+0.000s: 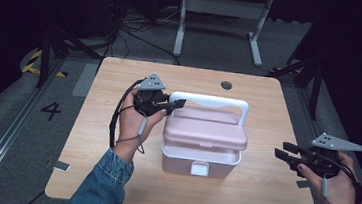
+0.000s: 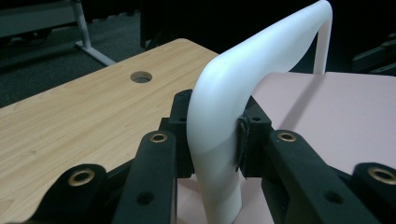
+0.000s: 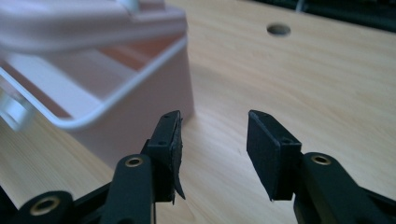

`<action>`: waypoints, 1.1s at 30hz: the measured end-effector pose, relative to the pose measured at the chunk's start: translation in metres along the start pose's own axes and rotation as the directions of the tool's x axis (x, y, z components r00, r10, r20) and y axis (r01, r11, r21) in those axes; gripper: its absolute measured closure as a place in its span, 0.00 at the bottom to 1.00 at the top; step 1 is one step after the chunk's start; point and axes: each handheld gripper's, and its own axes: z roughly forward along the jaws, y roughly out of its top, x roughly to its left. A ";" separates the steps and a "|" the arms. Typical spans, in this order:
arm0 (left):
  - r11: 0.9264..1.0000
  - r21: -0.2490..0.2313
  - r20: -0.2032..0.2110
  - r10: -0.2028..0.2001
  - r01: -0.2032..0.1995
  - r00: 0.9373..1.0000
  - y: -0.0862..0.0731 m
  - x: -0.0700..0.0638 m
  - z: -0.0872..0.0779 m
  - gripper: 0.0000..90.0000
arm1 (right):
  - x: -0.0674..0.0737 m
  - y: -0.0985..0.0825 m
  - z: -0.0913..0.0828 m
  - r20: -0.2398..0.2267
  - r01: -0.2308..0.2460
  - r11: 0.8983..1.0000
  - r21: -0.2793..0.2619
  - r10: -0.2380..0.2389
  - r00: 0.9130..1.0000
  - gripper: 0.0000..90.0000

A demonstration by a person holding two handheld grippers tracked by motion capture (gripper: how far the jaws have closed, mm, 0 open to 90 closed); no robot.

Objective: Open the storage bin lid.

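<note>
A pink box (image 1: pixel 178 163) with a white latch (image 1: pixel 199 169) stands mid-table. Its pink lid (image 1: pixel 206 129) is tilted up off the base, and the gap shows in the right gripper view under the lid (image 3: pixel 70 23). My left gripper (image 1: pixel 176 103) is shut on the left end of the white handle (image 1: pixel 209 100). In the left gripper view both pads (image 2: pixel 243 140) press on the handle (image 2: pixel 261 51), with the gripper (image 2: pixel 217 135) just above the lid (image 2: pixel 336 116). My right gripper (image 1: pixel 282 151) is open and holds nothing, a little right of the box. Its jaws (image 3: pixel 215 144) point at bare wood beside the box wall (image 3: pixel 140 107).
The wooden table (image 1: pixel 112 166) has a round hole (image 1: pixel 226 85) near its far edge. A white metal frame (image 1: pixel 222 15) and cables lie on the dark floor behind. The right hand is near the table's right edge.
</note>
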 end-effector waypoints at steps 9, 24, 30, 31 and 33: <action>0.999 0.047 -0.029 0.015 -0.014 0.999 0.019 0.004 0.006 0.83 | 0.014 0.012 -0.006 -0.078 0.030 0.990 -0.138 -0.041 0.996 0.73; 0.997 0.063 -0.012 -0.050 0.050 0.999 0.032 0.019 0.014 0.82 | 0.030 0.025 0.007 -0.117 0.121 0.964 -0.237 -0.152 0.981 0.84; 0.995 0.072 -0.005 -0.065 0.066 0.998 0.035 0.024 0.016 0.82 | 0.034 0.030 0.022 -0.142 0.157 0.961 -0.227 -0.192 0.971 0.93; 0.994 0.078 -0.008 -0.076 0.076 0.997 0.036 0.024 0.016 0.82 | 0.034 0.030 0.022 -0.142 0.157 0.961 -0.227 -0.192 0.971 0.93; 0.994 0.076 -0.006 -0.077 0.077 0.997 0.036 0.025 0.017 0.82 | 0.035 0.032 0.029 -0.158 0.169 0.958 -0.230 -0.208 0.965 0.96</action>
